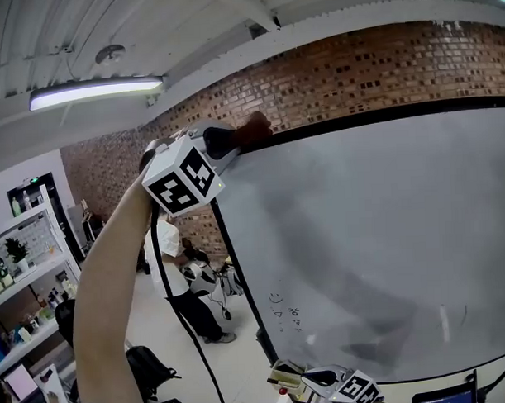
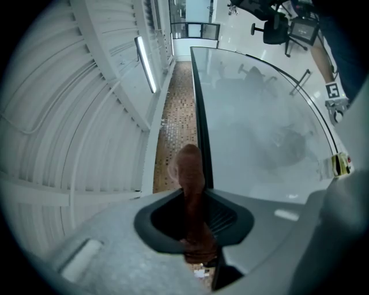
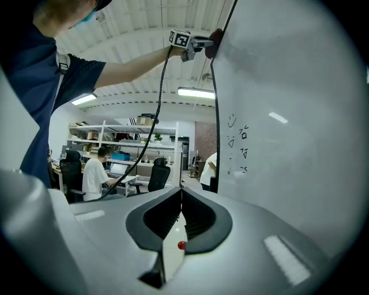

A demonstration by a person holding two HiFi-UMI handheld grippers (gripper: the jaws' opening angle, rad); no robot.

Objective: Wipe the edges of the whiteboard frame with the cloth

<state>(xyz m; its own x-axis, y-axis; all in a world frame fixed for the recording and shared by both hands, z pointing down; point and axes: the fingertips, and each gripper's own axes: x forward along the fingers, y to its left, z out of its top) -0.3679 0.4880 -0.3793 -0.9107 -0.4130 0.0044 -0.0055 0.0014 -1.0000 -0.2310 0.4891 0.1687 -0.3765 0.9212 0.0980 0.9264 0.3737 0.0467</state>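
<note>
- My left claw [image 1: 234,141], held high on my outstretched arm, has its jaws clamped partway closed on a dark brown bunched fabric cloth [image 1: 255,126], which sticks out past the jaw tips.
- The cloth touches the thin black frame [image 1: 382,116] of the large pale grey whiteboard [image 1: 378,233] at the board's top-left corner, about 11 o'clock in the head view.
- In the left gripper view, the frame runs from the cloth toward 12 o'clock. The red-brown brick wall [image 2: 181,98] is on its 9 o'clock side and the board face on its 3 o'clock side.
- My right claw [image 3: 180,214] sits low, at 6 o'clock in the head view, with its jaws together and nothing between them.
- In the right gripper view, small dark handwritten marks [image 3: 239,141] on the board show at about 1 o'clock.
</note>
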